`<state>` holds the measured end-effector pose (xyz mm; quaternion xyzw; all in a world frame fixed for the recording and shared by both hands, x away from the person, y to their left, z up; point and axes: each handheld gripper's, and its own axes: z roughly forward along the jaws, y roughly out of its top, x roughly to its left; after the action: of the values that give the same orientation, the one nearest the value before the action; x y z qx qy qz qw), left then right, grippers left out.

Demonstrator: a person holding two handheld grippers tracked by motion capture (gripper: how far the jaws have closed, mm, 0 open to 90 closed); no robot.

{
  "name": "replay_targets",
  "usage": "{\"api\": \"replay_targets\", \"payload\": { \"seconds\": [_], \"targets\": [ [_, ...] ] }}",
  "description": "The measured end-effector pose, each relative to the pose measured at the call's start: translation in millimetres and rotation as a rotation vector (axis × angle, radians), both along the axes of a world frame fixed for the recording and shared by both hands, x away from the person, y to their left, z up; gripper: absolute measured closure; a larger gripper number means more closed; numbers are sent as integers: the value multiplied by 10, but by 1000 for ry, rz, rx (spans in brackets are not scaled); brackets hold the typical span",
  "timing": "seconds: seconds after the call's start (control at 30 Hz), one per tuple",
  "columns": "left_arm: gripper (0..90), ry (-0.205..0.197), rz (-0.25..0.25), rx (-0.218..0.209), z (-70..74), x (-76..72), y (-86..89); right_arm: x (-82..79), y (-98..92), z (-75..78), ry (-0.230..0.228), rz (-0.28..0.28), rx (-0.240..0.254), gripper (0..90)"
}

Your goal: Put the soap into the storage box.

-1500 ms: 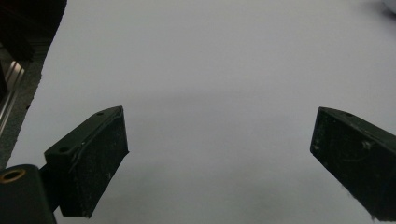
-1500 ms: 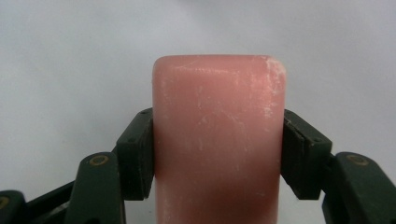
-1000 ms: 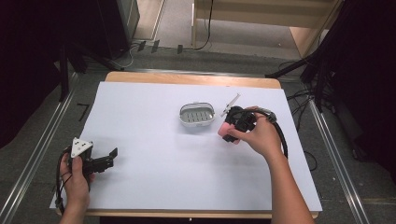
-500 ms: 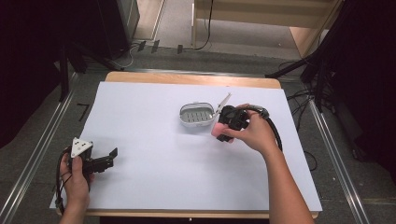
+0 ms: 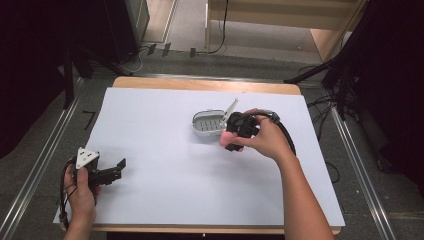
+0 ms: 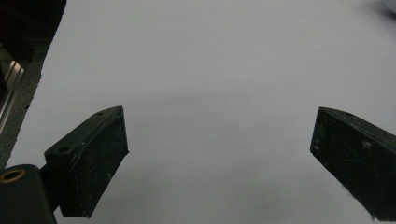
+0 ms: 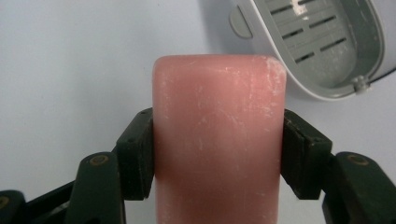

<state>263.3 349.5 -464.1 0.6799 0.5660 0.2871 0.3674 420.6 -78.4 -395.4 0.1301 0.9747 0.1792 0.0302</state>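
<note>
A pink bar of soap [image 7: 218, 140] is clamped between the jaws of my right gripper [image 5: 231, 140], which is shut on it and held just above the white table sheet. In the high view the soap [image 5: 223, 140] peeks out at the gripper's left side. A grey soap box [image 5: 208, 123] with a slotted floor lies open right beside it, its lid [image 5: 230, 111] tipped up; the right gripper view has the box [image 7: 322, 42] at upper right. My left gripper [image 5: 116, 169] rests near the table's front left corner, jaws wide open over bare sheet [image 6: 210, 93].
The white sheet [image 5: 165, 190] covers nearly the whole wooden table. Metal rails [image 5: 40, 165] run along both sides on the floor. A cable [image 5: 285, 132] loops off the right gripper toward the right edge.
My right gripper has carried the soap leftward and closer to the open box. The left gripper has stayed where it was.
</note>
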Motion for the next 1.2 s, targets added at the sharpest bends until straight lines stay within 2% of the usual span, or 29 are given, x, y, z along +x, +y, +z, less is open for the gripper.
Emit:
{"api": "replay_targets", "payload": {
  "seconds": [0.23, 0.4, 0.47, 0.6, 0.7, 1.2],
  "targets": [
    [46, 0, 0, -2, -1, 1, 1, 34, 115, 47, -8, 47, 10, 386],
    [46, -1, -2, -4, -2, 2, 2, 81, 174, 88, -13, 56, 12, 386],
    [46, 0, -2, -5, -2, 2, 2, 94, 192, 109, -3, 49, 12, 387],
    [46, 0, 0, -4, -2, 1, 1, 147, 235, 134, -18, 65, 19, 386],
    [46, -1, -2, -6, -2, 2, 3, 169, 270, 156, -9, 63, 18, 387],
    [46, -2, -3, -7, -3, 3, 3, 304, 399, 212, -27, 98, 18, 386]
  ]
}}
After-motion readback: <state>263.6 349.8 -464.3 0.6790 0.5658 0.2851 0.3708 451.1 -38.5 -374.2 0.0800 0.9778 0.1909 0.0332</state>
